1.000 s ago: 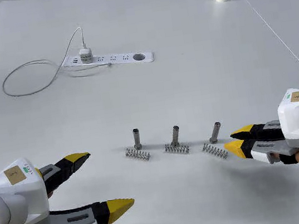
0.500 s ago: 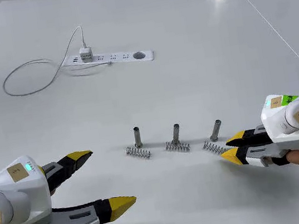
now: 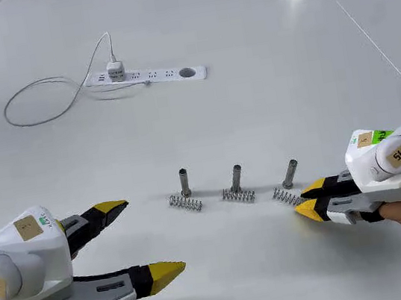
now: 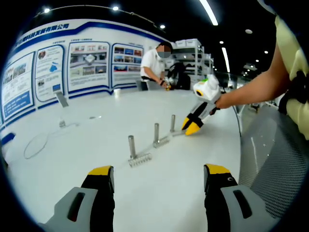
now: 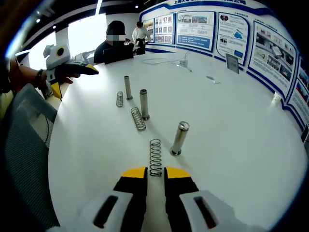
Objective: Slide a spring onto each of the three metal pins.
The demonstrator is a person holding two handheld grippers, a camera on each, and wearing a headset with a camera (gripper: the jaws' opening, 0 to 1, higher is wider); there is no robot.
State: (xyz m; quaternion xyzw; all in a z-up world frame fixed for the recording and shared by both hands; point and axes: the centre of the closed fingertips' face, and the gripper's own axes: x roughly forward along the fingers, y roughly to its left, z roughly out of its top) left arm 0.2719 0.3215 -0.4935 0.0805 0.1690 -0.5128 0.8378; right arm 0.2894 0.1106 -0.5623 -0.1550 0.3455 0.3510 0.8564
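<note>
Left yellow-tipped claw [image 3: 151,235] is held wide above the white surface [image 3: 250,75]; right yellow-tipped claw [image 3: 304,201] is set narrow at the end of a coiled steel spring [image 5: 155,157]. Sticker [image 3: 400,155] writing can't really be read.

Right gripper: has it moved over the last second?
Yes. The right gripper has moved leftward toward the right pin; its tips now reach the spring lying beside that pin.

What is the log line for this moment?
stage: pre-grasp | right gripper: open, tips at end of right spring | left gripper: open, clear of parts | pins: three upright, bare | springs: all flat on table
</note>
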